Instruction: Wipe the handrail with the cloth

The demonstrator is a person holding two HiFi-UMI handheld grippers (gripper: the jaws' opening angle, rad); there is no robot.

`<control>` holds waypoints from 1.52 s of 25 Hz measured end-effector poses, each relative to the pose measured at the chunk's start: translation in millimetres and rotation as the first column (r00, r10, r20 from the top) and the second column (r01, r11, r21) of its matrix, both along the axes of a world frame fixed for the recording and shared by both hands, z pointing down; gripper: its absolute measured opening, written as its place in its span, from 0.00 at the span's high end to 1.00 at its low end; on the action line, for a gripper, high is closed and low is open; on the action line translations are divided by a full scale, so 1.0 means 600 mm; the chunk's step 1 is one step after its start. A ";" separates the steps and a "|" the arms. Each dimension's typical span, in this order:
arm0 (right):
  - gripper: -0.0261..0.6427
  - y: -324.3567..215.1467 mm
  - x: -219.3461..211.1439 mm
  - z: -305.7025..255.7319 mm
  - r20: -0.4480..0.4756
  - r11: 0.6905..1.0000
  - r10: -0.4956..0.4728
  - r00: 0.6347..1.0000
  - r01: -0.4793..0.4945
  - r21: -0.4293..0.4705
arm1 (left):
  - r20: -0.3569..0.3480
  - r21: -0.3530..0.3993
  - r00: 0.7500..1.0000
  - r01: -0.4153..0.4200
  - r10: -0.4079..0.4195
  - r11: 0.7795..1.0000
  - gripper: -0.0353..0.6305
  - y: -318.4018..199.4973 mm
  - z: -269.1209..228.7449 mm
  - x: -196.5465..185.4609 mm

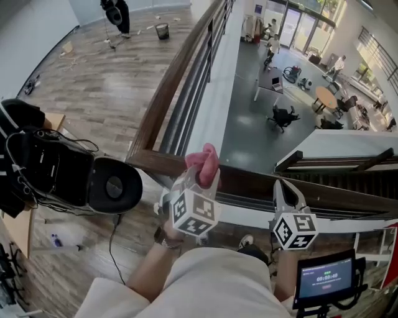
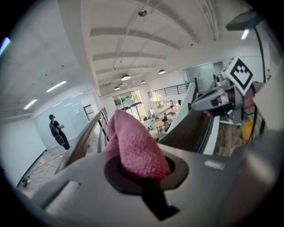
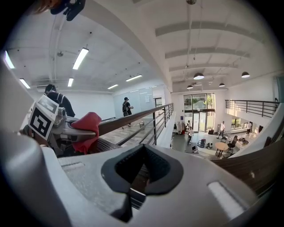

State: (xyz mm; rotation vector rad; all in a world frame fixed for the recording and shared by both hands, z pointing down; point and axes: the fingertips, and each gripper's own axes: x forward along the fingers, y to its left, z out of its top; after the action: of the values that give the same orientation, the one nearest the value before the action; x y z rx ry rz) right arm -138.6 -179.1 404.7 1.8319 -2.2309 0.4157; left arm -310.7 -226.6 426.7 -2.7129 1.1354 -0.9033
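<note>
A: Where is the cloth?

B: A pink cloth (image 1: 208, 163) is pinched in the left gripper (image 1: 202, 178), whose jaws are closed on it. A bunched fold sticks up past the jaw tips. The gripper holds it at the corner where the dark wooden handrail (image 1: 249, 180) turns. Whether the cloth presses on the wood cannot be told.

A: And the other gripper?

B: The right gripper (image 1: 285, 189) sits to the right of the left one, its tip at the same rail. Its jaws are closed together with nothing between them.

A: Is there any writing to read?

B: Each gripper carries a cube with black-and-white square markers and no words. A small screen (image 1: 326, 277) at the lower right shows red digits too small to read.

A: What surrounds them?

B: A black case (image 1: 56, 174) trailing cables lies on the wooden floor to the left. A person (image 1: 116, 12) stands far off on that floor, near a dark bin (image 1: 162, 30). Beyond the rail, a lower level holds a round table (image 1: 325, 96) and chairs.
</note>
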 end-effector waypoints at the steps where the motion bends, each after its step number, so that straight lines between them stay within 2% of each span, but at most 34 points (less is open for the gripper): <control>1: 0.96 0.002 -0.001 0.004 -0.003 1.000 -0.007 1.000 0.007 -0.004 | -0.004 0.009 1.000 0.000 0.000 1.000 0.90 0.002 0.003 -0.005; 7: 0.96 0.017 -0.001 0.017 -0.008 0.999 -0.040 0.999 0.040 -0.019 | -0.012 0.033 1.000 0.021 -0.021 0.999 0.90 0.007 0.013 -0.025; 14: 0.96 0.014 0.026 0.013 0.034 0.995 -0.081 0.996 0.083 -0.057 | -0.005 0.044 0.999 0.035 -0.034 0.998 0.90 0.003 -0.002 0.017; 22: 0.96 0.026 0.032 0.021 0.053 0.991 -0.104 0.993 0.107 -0.074 | -0.004 0.044 0.999 0.050 -0.050 0.998 0.90 0.009 -0.004 0.023; 28: 0.96 0.035 0.040 0.007 0.054 0.991 -0.110 0.992 0.114 -0.074 | -0.005 0.066 0.998 0.065 -0.065 0.996 0.90 0.016 -0.018 0.023; 38: 0.96 0.039 0.053 0.011 0.059 0.993 -0.090 0.994 0.095 -0.076 | 0.009 0.057 0.998 0.059 -0.060 0.997 0.90 0.016 -0.014 0.031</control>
State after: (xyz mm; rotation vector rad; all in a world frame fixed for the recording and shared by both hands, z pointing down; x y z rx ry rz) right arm -106.5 -155.4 411.1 1.6901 -2.2910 0.5353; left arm -292.4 -217.1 418.4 -2.6395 1.2266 -0.8784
